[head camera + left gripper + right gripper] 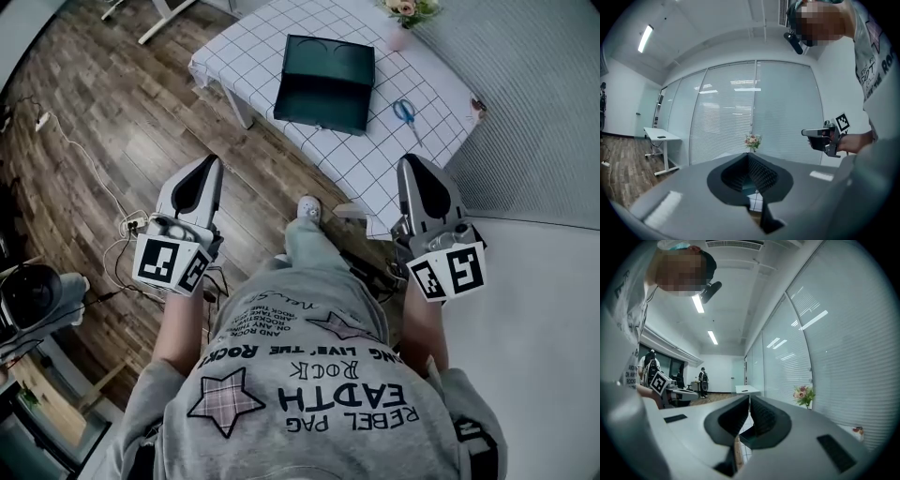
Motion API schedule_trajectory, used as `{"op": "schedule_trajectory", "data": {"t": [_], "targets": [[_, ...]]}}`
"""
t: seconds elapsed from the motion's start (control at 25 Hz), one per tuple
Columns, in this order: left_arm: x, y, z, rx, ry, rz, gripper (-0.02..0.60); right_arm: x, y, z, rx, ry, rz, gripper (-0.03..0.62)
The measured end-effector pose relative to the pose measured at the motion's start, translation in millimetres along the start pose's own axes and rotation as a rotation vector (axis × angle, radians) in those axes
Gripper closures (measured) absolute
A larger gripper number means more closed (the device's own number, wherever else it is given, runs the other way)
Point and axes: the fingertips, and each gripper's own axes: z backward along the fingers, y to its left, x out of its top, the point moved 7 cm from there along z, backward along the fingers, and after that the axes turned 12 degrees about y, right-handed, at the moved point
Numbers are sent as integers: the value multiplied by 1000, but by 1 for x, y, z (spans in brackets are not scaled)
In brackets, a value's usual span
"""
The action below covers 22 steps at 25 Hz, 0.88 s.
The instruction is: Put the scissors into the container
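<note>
The table (246, 45), under a checked cloth, stands at the person's twelve o'clock, with both grippers short of its near edge. The dark green container (323, 82) lies mid-table. The left gripper (202, 167) and the right gripper (413, 167) each have their jaws pressed together on nothing. The blue-handled scissors (405, 112) lie on the cloth at the container's three o'clock, just beside it.

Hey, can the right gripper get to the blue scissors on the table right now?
Probably yes. The scissors lie uncovered on the checked table, apart from the dark container, and the right gripper hangs just short of them with nothing between. Its jaws are together, so they must open first.
</note>
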Motion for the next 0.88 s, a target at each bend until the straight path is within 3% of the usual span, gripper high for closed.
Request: {"op": "schedule_trajectory", "data": {"t": [0.88], "targets": [[50,-15,-132,55,-5,-5,580,8,-143,-84,115,-16,-41,576]]}}
